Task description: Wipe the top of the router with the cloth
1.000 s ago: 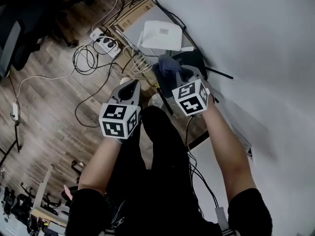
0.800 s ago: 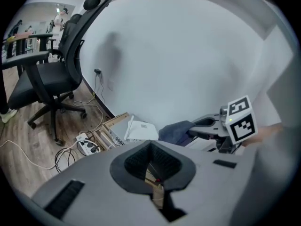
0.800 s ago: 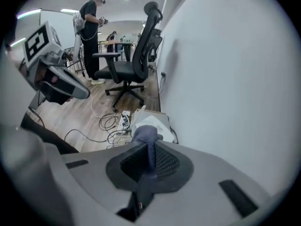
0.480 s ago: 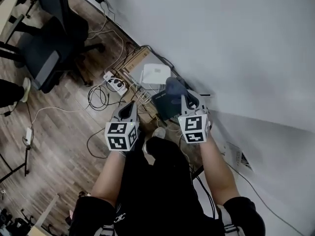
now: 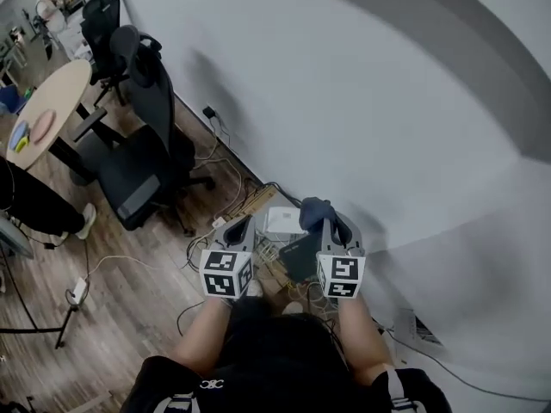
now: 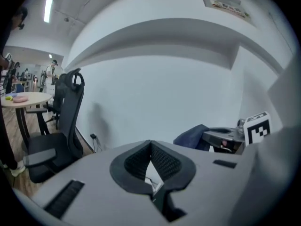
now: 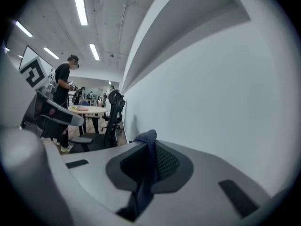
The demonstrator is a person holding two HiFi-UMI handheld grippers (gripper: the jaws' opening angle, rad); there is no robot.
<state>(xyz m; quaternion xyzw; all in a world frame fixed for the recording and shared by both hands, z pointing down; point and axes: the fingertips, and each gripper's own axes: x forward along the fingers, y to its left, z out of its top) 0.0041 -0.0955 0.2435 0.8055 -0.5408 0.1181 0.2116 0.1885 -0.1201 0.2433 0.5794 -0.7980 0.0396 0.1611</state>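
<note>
Both tools had lifted well clear of the floor since a second before, and the head view had swung up to take in far more of the wall (image 5: 362,101) and an office chair (image 5: 142,144). The router (image 5: 282,220) now showed only as a small white box low against that wall, beside a black box (image 5: 301,255) and among loose cables (image 5: 202,252) on the floor (image 5: 129,291). The right tool (image 5: 331,222) was clamped on the dark blue cloth (image 5: 315,211); its own view showed the fabric pinched between the jaws, with a bunched end poking up past the tips, so the cloth was carried rather than left on the router. The left tool (image 5: 242,224) had its jaws together on nothing, which suggested it served only as a spare hand. The two tools hung side by side in front of the person, pointing out toward the wall, not down at the router. Judged from that posture, the wiping was probably over, or at least paused, with the cloth well apart from the router's top.
</note>
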